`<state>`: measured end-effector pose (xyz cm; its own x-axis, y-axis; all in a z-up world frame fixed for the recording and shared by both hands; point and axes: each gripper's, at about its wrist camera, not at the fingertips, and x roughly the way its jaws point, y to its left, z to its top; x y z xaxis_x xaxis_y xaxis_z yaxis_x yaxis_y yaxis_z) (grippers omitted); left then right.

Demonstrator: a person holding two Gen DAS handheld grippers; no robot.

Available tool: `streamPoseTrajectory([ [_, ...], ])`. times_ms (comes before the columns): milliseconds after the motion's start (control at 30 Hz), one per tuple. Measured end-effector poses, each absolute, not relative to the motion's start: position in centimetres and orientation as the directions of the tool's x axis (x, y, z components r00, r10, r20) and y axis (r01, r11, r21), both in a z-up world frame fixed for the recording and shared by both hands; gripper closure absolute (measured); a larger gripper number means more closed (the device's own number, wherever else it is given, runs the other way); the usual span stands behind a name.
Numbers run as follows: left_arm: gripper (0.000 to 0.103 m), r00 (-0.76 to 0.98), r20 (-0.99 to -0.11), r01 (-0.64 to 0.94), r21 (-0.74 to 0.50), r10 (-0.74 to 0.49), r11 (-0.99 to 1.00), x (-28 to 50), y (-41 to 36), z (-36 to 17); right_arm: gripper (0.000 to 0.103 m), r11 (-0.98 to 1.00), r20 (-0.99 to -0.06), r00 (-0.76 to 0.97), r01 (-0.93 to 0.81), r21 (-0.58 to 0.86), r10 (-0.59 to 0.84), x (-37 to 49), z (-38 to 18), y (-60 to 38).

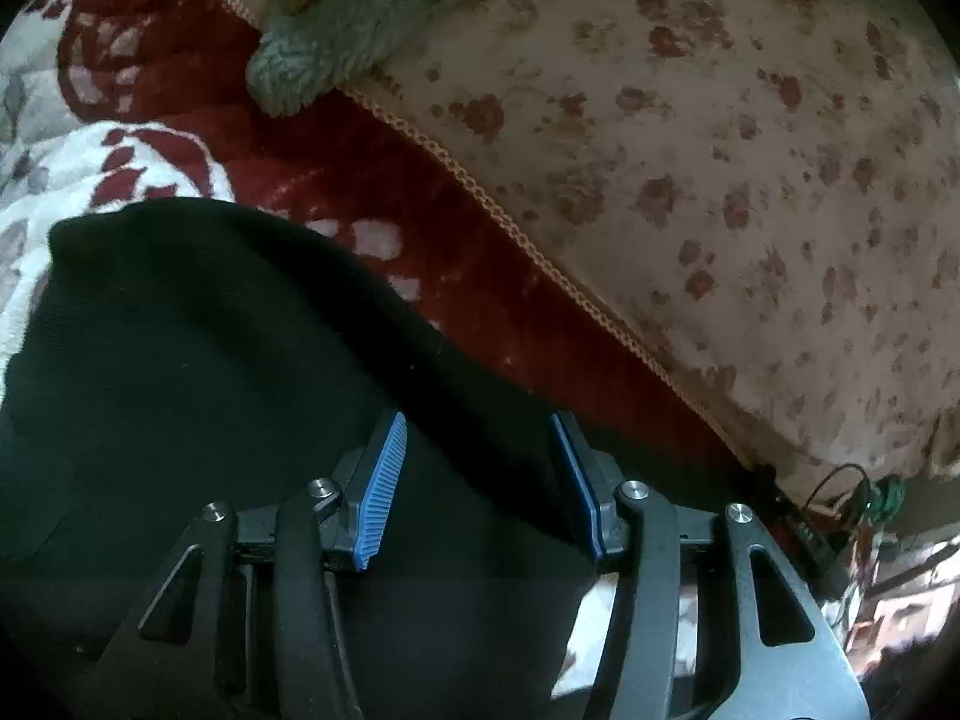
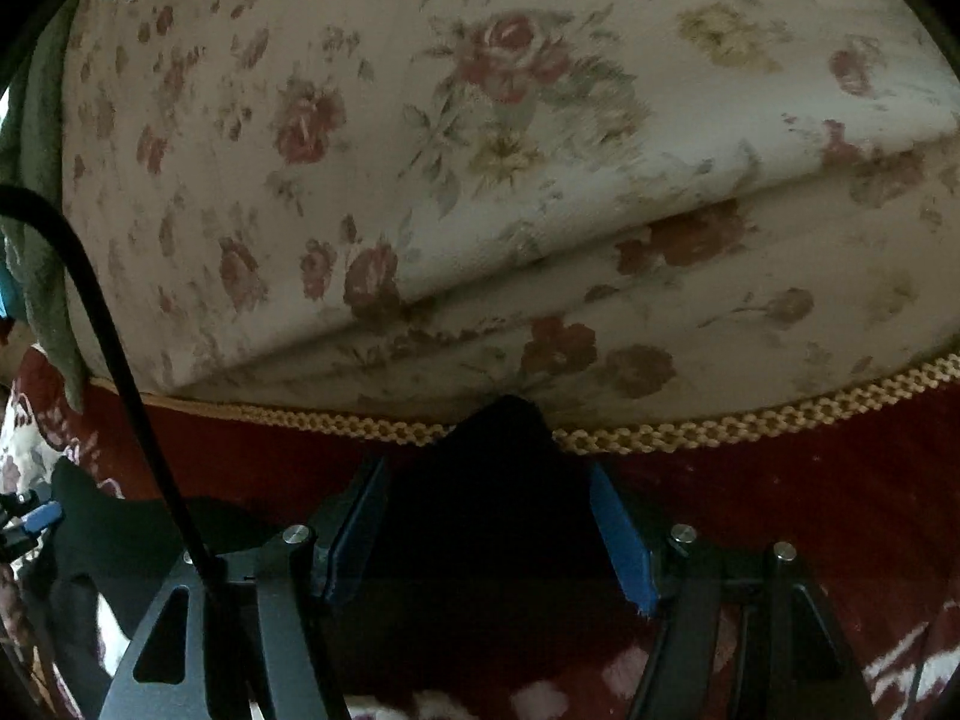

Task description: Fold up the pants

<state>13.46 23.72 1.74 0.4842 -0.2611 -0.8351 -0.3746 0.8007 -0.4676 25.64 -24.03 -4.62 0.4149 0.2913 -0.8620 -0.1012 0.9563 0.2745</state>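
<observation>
Black pants (image 1: 198,372) lay on the red blanket (image 1: 480,276) near the floral cushion's (image 1: 690,168) edge, between both parted grippers, left (image 1: 480,486) and right (image 2: 486,534), apparently unpinched; closing squarely on the fold edge would suit.

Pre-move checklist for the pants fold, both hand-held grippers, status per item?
1. Left hand-held gripper over the black pants: ok, cloth lies between and below its blue pads.
2. Left pads pressing the cloth: cannot tell; a gap shows between them.
3. Right hand-held gripper straddling a raised peak of the pants: ok.
4. Right grip closed: not ok, pads stand apart from the cloth.
5. Pants clear of the floral cushion: not ok, the peak meets its braided trim.
6. Black cable clear of the right jaws: ok.
</observation>
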Motion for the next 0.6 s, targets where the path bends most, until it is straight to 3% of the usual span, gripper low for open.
streamPoseTrajectory([
  [233, 0.054, 0.469, -0.854, -0.421, -0.439, -0.224, 0.794, 16.1, 23.4, 0.1, 0.037, 0.952, -0.853, 0.424, -0.112, 0.284, 0.304, 26.8, -5.2, -24.4],
  [300, 0.054, 0.463, -0.861, -0.429, -0.427, -0.212, 0.796, 16.6, 23.2, -0.4, 0.046, 0.955, -0.848, 0.439, -0.127, 0.269, 0.297, 27.0, -5.4, -24.4],
  [367, 0.054, 0.474, -0.859, -0.434, -0.419, -0.194, 0.797, 16.9, 22.8, -0.5, 0.073, 0.961, -0.844, 0.459, -0.133, 0.243, 0.277, 26.5, -5.5, -24.5],
  [433, 0.056, 0.477, -0.859, -0.425, -0.41, -0.185, 0.807, 17.0, 22.5, -0.6, 0.085, 0.948, -0.831, 0.456, -0.148, 0.283, 0.32, 26.0, -5.7, -24.5],
  [467, 0.075, 0.478, -0.859, -0.417, -0.404, -0.182, 0.814, 17.0, 22.3, -0.7, 0.094, 0.946, -0.828, 0.458, -0.15, 0.288, 0.324, 25.7, -5.6, -24.9],
  [500, 0.091, 0.465, -0.87, -0.404, -0.374, -0.165, 0.835, 17.1, 22.1, -0.8, 0.095, 0.944, -0.822, 0.464, -0.154, 0.292, 0.33, 25.4, -5.4, -25.2],
  [600, 0.094, 0.485, -0.855, -0.384, -0.394, -0.181, 0.835, 16.3, 22.4, -0.7, 0.096, 0.93, -0.794, 0.486, -0.166, 0.328, 0.366, 23.7, -4.3, -26.8],
])
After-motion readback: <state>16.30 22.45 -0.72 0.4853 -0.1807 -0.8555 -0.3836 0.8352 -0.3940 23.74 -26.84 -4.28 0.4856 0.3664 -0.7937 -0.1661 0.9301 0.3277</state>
